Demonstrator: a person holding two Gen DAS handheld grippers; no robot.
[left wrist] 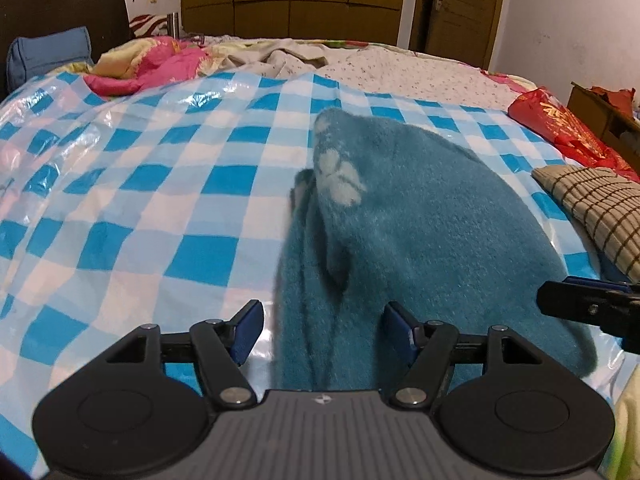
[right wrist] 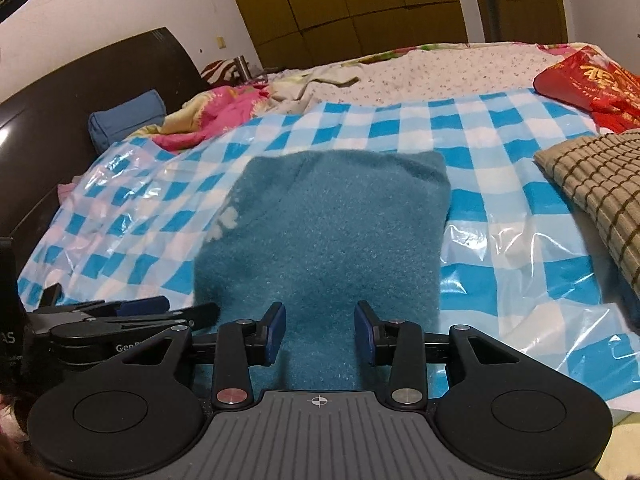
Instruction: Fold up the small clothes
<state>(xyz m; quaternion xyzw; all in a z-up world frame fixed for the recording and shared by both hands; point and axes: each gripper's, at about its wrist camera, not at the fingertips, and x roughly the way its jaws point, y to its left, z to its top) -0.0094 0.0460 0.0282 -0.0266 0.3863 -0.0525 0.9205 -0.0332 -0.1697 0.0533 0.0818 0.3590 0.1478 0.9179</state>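
A fuzzy teal garment (left wrist: 420,220) with a pale paw print lies folded on the blue-and-white checked plastic sheet (left wrist: 140,184). My left gripper (left wrist: 322,326) hovers over the garment's near left part. It is open, and neither blue pad presses the cloth. In the right wrist view the teal garment (right wrist: 332,232) is a rough rectangle. My right gripper (right wrist: 320,332) is over its near edge, open, with cloth below the gap. The right gripper (left wrist: 576,292) also shows at the right edge of the left wrist view. Side-on at the lower left of the right wrist view is the left gripper (right wrist: 180,309).
A folded beige checked cloth (right wrist: 596,188) lies to the right on the sheet, with a red bag (right wrist: 592,80) behind it. A pink quilt (left wrist: 152,64) and a blue pillow (left wrist: 44,56) sit by the dark headboard (right wrist: 80,88). A wardrobe and a door stand beyond the bed.
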